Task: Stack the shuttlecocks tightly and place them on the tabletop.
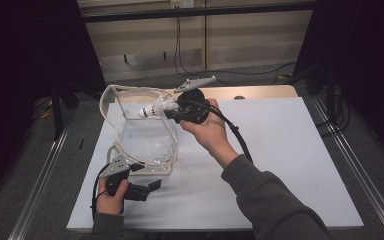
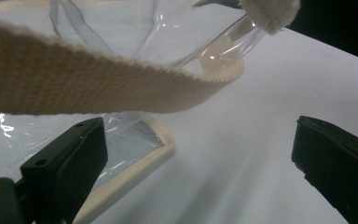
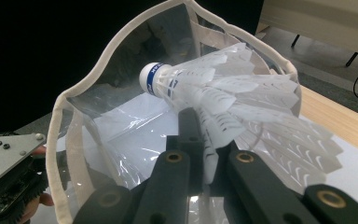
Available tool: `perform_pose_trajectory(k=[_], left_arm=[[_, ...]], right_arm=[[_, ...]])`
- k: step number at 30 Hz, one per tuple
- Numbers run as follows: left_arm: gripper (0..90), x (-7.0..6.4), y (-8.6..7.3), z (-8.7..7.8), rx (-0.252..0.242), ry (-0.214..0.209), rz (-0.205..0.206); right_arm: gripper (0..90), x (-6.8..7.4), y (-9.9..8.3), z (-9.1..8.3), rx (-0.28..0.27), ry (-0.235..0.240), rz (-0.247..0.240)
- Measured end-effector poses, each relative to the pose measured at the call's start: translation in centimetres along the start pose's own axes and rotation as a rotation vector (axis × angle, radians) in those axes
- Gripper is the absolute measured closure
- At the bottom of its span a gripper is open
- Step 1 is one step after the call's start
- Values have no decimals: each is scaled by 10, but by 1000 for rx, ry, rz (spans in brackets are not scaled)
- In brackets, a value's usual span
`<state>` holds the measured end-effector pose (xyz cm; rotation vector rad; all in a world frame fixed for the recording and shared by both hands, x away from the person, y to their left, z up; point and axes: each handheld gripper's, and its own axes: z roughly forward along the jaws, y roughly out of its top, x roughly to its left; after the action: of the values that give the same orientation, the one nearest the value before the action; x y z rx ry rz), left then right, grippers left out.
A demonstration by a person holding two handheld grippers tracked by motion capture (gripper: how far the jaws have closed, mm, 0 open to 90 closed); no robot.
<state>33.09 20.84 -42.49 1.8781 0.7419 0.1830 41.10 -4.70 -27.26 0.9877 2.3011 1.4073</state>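
A clear plastic bag (image 1: 146,137) with cream fabric trim stands on the white tabletop (image 1: 285,150), its mouth open upward. My right gripper (image 1: 169,111) is shut on the feathers of a white shuttlecock (image 1: 152,109) and holds it at the bag's mouth, cork end pointing into the opening. In the right gripper view the shuttlecock (image 3: 205,88) lies between the jaws of that gripper (image 3: 205,144), with the bag's rim (image 3: 70,121) just behind. My left gripper (image 1: 147,188) stands open at the bag's near bottom corner. In the left gripper view its jaws (image 2: 200,163) are wide apart, the bag's strap (image 2: 98,79) crossing above.
Wooden table edge (image 1: 260,92) shows behind the white board. Metal rails (image 1: 40,175) run along both sides. Cables (image 1: 240,72) lie on the floor at the back. The right half of the white top is bare.
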Motion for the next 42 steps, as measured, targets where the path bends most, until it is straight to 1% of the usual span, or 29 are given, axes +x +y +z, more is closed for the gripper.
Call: perform_pose_trajectory(k=[2,4,6,10,14,23,29,31,32,42], left_arm=[[35,0,0,0,-2,1,-1],[35,0,0,0,-3,1,-2],[35,0,0,0,-4,-1,1],[35,1,0,0,1,-1,3],[35,1,0,0,-4,-2,1],[35,0,0,0,0,-3,5],[35,0,0,0,2,-5,5],[35,0,0,1,-4,-7,-3],[35,0,0,1,-1,-7,2],[35,0,0,1,-7,-5,-1]], right_arm=[[892,0,1,2,0,7,-2],[892,1,1,5,5,-2,-8],[892,1,2,7,5,3,-4],[892,2,3,10,10,-4,-3],[891,3,5,13,3,-13,-2],[891,5,8,19,2,-14,0],[891,9,11,23,9,-15,-10],[890,10,12,25,10,-14,-12],[891,10,12,26,9,-14,-13],[891,16,15,33,12,-14,-9]])
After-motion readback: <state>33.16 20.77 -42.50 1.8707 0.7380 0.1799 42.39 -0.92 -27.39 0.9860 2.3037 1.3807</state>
